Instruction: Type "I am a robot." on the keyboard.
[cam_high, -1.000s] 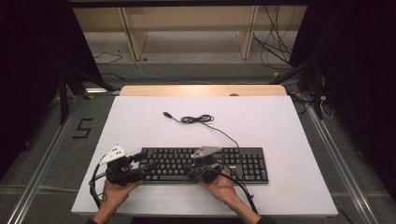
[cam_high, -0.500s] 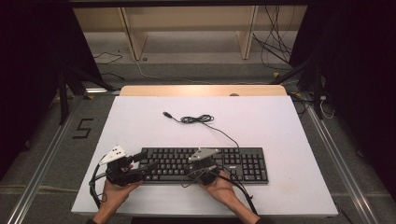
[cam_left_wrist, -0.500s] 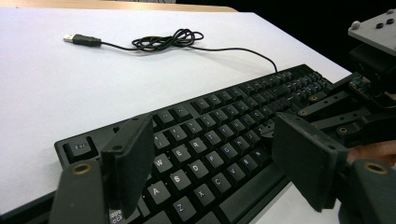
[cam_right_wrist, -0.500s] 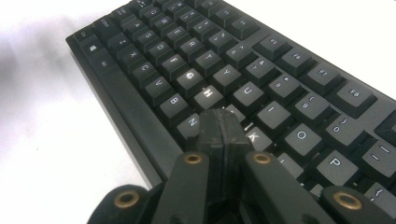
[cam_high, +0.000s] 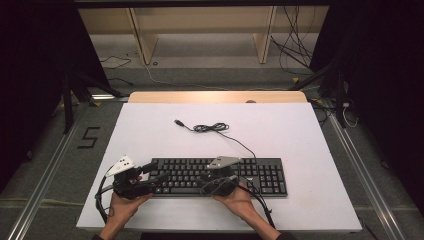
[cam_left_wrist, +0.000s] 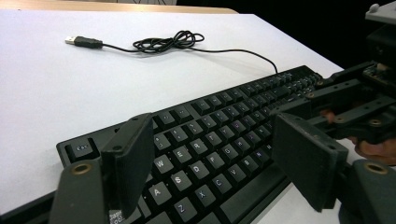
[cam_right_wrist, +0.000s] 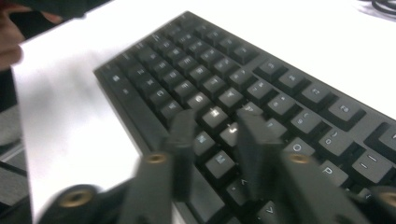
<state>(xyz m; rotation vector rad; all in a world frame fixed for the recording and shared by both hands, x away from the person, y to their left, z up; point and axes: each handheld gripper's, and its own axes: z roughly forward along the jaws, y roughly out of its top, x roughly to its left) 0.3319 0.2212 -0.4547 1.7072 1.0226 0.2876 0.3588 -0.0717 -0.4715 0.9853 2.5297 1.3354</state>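
I see the black keyboard (cam_high: 220, 176) lying flat near the front edge of the white bench (cam_high: 300, 135). My left hand-held gripper (cam_left_wrist: 215, 158) hangs wide open over its left end, holding nothing. My right hand-held gripper (cam_right_wrist: 212, 140) has just been opening; its jaws stand slightly apart above the middle keys, nothing between them.

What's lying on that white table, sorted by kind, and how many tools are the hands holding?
Black keyboard: 1
Keyboard cable with USB plug: 1
Left tool: 1
Right tool: 1
Total: 4
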